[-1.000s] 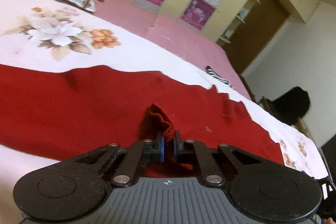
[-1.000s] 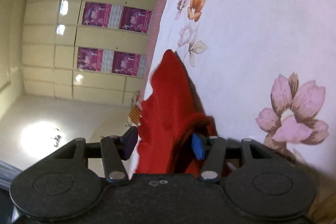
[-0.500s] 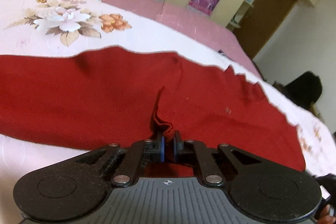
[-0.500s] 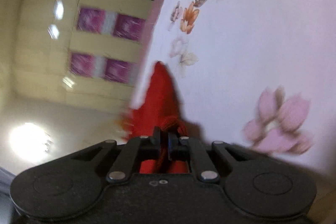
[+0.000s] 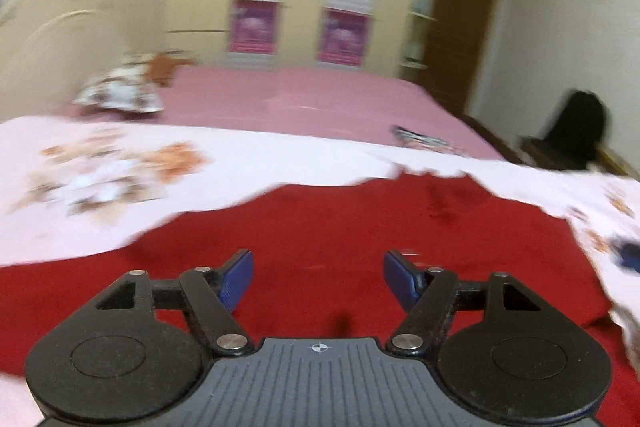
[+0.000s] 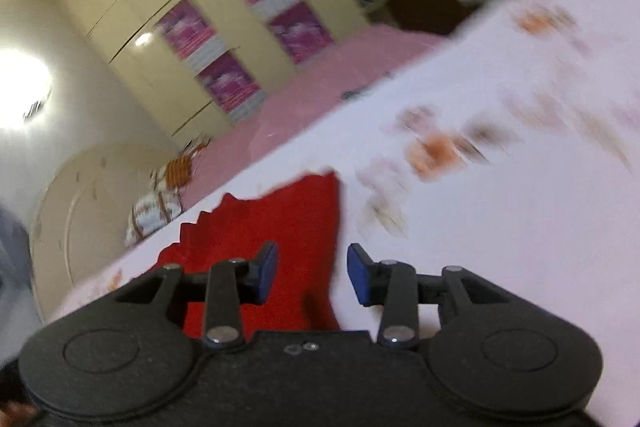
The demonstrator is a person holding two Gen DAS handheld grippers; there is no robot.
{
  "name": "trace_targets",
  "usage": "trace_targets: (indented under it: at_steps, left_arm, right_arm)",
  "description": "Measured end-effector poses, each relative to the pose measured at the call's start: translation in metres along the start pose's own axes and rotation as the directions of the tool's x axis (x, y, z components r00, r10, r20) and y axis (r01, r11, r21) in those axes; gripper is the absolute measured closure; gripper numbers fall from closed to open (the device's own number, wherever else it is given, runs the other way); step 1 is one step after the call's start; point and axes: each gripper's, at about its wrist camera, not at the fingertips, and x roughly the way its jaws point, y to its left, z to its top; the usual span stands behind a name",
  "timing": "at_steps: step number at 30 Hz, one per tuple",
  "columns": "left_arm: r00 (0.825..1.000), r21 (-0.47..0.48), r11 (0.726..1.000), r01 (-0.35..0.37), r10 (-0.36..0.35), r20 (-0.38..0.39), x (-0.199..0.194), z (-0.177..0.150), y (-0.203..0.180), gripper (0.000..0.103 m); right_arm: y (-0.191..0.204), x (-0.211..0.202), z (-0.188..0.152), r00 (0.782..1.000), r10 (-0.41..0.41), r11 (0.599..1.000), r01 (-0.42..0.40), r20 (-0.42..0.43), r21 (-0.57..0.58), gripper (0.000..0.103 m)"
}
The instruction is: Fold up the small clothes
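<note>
A plain red garment (image 5: 328, 251) lies on a white, orange-flowered bedsheet (image 5: 248, 155).

Cloth under you, hard plastic in your hands.
Your left gripper (image 5: 318, 277) and right gripper (image 6: 312, 273) look like matt black plastic with a fine grain, with shiny metal pivot pins and ribbed blue pads (image 5: 236, 279) on the fingers. The red garment (image 5: 360, 247) is soft, matt cloth, its far edge scalloped. It lies on a smooth white bedsheet (image 5: 280, 155) printed with flowers, beside plain pink cloth (image 5: 300, 99). The cream wardrobe (image 6: 160, 11) is glossy and catches lamp glare.
</note>
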Motion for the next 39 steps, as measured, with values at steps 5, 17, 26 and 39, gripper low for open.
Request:
trace_targets:
  at_steps: [5,17,26,39]
  left_arm:
    - [0.996,0.151,0.988,-0.001,0.014,-0.084,0.047,-0.022,-0.017,0.029]
    - [0.998,0.073,0.997,-0.018,0.023,-0.067,0.015,-0.023,-0.011,0.019]
    - [0.989,-0.525,0.845,-0.103,0.141,0.033,-0.117,-0.073,0.16,0.0]
    - [0.952,-0.9,0.434,-0.042,0.291,0.096,-0.145,-0.129,0.309,0.026]
  right_arm:
    - [0.042,0.068,-0.003,0.995,-0.056,0.952,0.029,-0.08,-0.306,0.069]
    - [0.034,0.018,-0.047,0.983,-0.155,0.905,0.103,-0.095,-0.412,0.064]
    - [0.044,-0.013,-0.053,0.992,-0.119,0.942,0.096,-0.052,-0.321,0.055]
    - [0.077,-0.06,-0.069,0.993,-0.096,0.95,0.068,-0.075,-0.306,0.054]
